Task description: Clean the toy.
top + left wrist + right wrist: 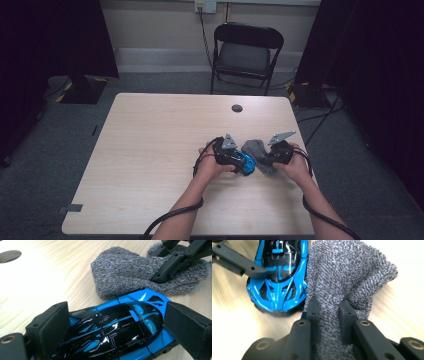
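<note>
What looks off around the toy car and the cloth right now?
Nothing stands out. The blue toy car sits upright between the left gripper pads, intact. The right gripper pinches the bunched grey cloth beside it. No spill or damage on the table.

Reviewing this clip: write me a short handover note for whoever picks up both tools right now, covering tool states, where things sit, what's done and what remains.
Left tool: jaws straddle the blue toy car, pads at its two ends, steadying it on the table.
Right tool: shut on a bunched fold of the grey cloth.
Places: the cloth lies against the car's side, near the table's front right.
Done: both things gripped and brought together.
Left: the cloth is not yet on the car's body; wiping it looks like the likely next step.
</note>
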Demonstrator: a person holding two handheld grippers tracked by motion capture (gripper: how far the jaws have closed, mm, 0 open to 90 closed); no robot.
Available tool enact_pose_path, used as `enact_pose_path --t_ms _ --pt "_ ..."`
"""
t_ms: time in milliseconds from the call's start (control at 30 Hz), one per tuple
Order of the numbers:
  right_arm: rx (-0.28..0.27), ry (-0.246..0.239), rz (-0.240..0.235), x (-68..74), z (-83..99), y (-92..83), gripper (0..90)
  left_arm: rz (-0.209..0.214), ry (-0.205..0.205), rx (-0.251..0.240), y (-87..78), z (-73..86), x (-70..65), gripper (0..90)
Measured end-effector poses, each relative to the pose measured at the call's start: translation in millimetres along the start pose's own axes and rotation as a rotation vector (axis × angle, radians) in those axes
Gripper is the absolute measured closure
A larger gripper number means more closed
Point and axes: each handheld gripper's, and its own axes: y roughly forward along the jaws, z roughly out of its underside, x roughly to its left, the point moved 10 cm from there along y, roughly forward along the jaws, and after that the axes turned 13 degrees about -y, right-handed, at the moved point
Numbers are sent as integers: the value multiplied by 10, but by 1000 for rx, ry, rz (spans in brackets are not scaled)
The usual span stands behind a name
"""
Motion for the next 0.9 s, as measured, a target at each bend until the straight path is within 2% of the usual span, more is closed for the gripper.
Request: enact_pose_path --t_ms 333,900 --pt "-13 20 -1 83 109 -97 748 -1 1 3 2 -2 0 65" --pt "-30 7 -21 267 250 -234 738 -2 0 3 4 -2 -8 64"
